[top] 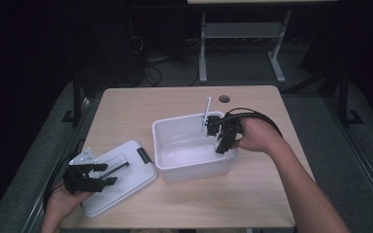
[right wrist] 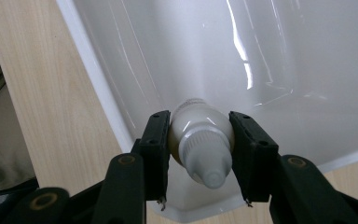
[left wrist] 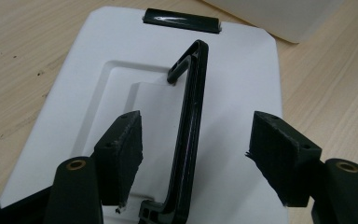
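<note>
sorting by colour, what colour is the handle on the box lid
Black handle on a white lid, clearest in the left gripper view.

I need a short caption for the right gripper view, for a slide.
The right gripper holds a small white bottle over the white plastic bin.

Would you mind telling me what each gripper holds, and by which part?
The right gripper clamps a small white bottle by its body. The left gripper holds nothing.

The lid (top: 121, 179) lies on the table (top: 252, 194), left of the bin (top: 175, 133).
</note>
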A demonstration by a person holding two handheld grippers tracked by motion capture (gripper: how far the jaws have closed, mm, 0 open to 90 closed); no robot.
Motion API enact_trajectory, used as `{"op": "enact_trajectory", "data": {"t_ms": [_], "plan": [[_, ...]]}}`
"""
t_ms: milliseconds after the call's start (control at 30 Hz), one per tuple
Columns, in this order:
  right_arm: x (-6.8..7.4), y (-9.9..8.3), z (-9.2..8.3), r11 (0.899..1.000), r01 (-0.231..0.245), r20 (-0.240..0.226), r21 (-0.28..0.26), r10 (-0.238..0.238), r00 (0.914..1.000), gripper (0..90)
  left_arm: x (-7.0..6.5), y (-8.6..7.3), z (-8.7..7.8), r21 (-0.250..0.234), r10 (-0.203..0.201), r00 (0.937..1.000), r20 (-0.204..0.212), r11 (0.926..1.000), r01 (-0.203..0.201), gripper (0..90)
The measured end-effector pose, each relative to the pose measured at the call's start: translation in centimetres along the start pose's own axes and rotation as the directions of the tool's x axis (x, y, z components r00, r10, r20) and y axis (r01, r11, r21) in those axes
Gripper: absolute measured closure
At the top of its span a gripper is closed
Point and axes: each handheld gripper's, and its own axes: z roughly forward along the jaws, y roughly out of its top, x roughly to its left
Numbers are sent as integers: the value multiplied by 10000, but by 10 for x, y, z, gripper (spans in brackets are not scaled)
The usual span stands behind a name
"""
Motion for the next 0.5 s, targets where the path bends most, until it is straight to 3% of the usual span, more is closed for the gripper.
{"op": "enact_trajectory", "data": {"t_ms": [500], "plan": [[-4,4,19,9999,-34,-91,125,35,10000,595,0,0,1,28,-8,10000,-10,10000,8,336]]}}
